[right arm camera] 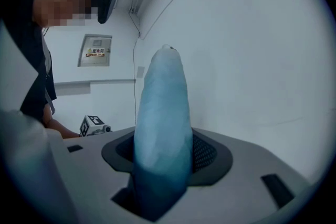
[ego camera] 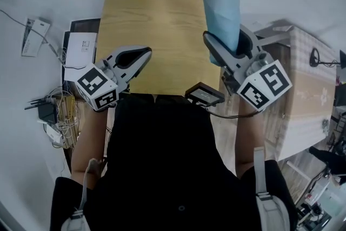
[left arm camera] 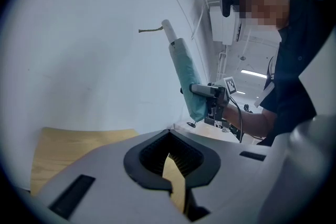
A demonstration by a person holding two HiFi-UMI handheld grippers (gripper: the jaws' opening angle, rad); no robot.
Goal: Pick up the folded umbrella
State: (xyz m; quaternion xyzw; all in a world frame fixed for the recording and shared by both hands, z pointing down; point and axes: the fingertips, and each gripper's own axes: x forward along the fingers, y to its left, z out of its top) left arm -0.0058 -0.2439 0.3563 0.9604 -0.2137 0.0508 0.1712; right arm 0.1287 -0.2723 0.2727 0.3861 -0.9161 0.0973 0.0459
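The right gripper [ego camera: 226,43] is clenched on the umbrella [ego camera: 219,0], holding it upright in the air over the right edge of the table [ego camera: 151,13]. The head view looks almost straight down the pale blue umbrella, so little of its length shows there. The left gripper view gives it from the side: the umbrella [left arm camera: 186,78] leans slightly, has a white end [left arm camera: 169,29] on top with a thin strap [left arm camera: 149,30] sticking out sideways, and the right gripper [left arm camera: 210,93] is clamped low on it. The right gripper view shows the blue fabric [right arm camera: 163,128] filling the space between its pads, and past it the left gripper's cube [right arm camera: 94,124]. The left gripper [ego camera: 145,54] hovers over the table's near left part. Its own view shows its jaws drawn together on nothing, with only a sliver of wood seen through them. Only the head view shows the small black box [ego camera: 204,96] between the grippers, a tangle of cables [ego camera: 54,113] at left and a cabinet [ego camera: 305,84] at right
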